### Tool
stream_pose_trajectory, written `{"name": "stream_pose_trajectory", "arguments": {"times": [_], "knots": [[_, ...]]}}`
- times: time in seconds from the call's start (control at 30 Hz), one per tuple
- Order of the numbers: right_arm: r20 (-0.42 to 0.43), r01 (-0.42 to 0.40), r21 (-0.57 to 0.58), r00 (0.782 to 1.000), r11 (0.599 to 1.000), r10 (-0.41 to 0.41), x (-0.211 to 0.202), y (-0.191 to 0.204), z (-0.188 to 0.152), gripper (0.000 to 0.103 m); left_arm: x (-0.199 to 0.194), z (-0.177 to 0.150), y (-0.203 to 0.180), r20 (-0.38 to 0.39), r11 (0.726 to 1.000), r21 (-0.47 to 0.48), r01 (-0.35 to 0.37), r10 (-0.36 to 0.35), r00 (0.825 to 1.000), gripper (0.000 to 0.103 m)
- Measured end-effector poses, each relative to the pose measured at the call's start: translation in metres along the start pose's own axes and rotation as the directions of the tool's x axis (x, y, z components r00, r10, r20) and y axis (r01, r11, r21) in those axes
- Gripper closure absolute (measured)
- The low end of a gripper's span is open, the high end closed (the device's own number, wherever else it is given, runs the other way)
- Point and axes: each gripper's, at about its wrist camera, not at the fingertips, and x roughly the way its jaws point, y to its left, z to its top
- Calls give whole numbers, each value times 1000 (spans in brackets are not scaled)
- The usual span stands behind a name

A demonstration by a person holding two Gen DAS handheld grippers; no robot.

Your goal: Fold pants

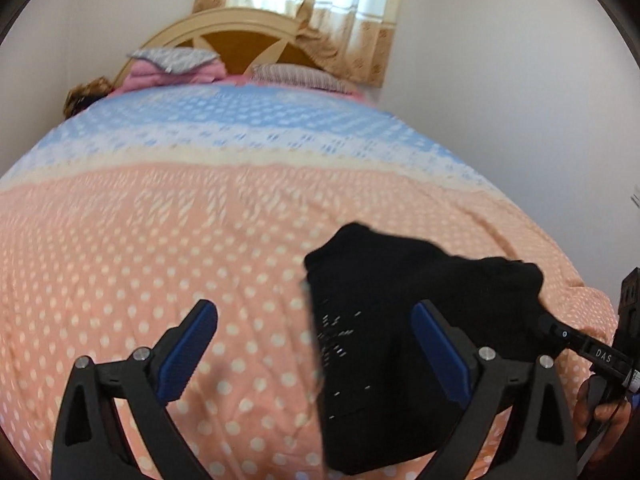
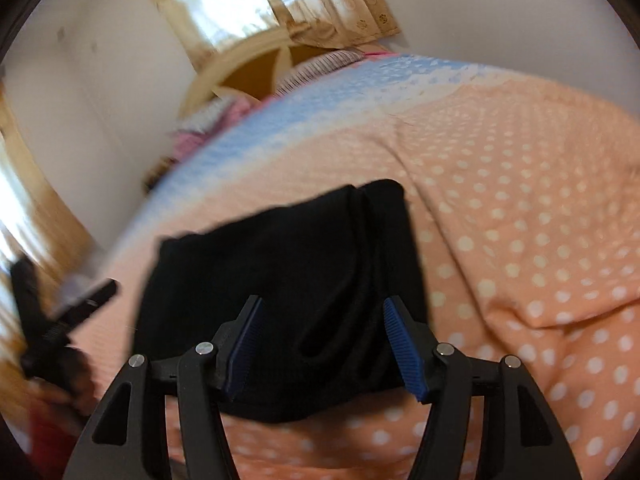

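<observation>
Black fabric, the pants (image 2: 288,300), is seen lying on the peach dotted bedspread (image 1: 140,260) near the bed's foot, already gathered into a compact, roughly rectangular bundle with a layered fold line visible along one side in the right wrist view. Most of the folding is judged to be done; a last fold or some smoothing may be left. The left gripper (image 1: 316,344) is held wide apart and empty, its right finger over the bundle's edge. The right gripper (image 2: 324,340) is likewise spread, poised over the pants with nothing clamped. Pillows (image 1: 296,74) are seen far off at the headboard.
</observation>
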Motion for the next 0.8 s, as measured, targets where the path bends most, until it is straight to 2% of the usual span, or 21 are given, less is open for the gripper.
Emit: {"name": "stream_pose_trajectory", "arguments": {"times": [0.13,0.2,0.23,0.27,0.33,0.5,0.6,0.7,0.73,0.8], "knots": [[9,10,35,1000,999,-11,11,-3,1,41,-2,0,3,2,1000,-5,-3,3,1000,3],[-7,27,27,1000,999,-27,18,-3,0,58,-4,0,5,7,1000,-10,-7,7,1000,3],[-9,28,-6,1000,1000,-28,18,1,-1,74,2,5,8,9,1000,-13,-12,12,1000,3],[-15,18,-25,1000,1000,-18,17,4,1,82,1,6,10,12,1000,-18,-18,18,1000,3],[-20,23,-88,999,996,-25,14,13,9,87,3,8,18,18,999,-40,-32,32,999,3],[120,20,-292,993,956,16,-20,46,32,88,-1,12,25,31,996,-77,-53,56,998,3],[152,73,-344,988,936,-21,-26,41,38,88,4,11,26,24,996,-74,-55,57,998,3],[34,71,-331,997,941,-63,3,5,23,86,14,6,21,-11,996,-56,-68,67,998,3],[-20,71,-278,997,958,-79,16,-13,13,80,17,4,18,-25,996,-40,-76,75,997,3],[13,-7,-138,1000,990,9,8,-32,13,71,17,5,15,-24,996,-17,-83,83,996,3]]}}
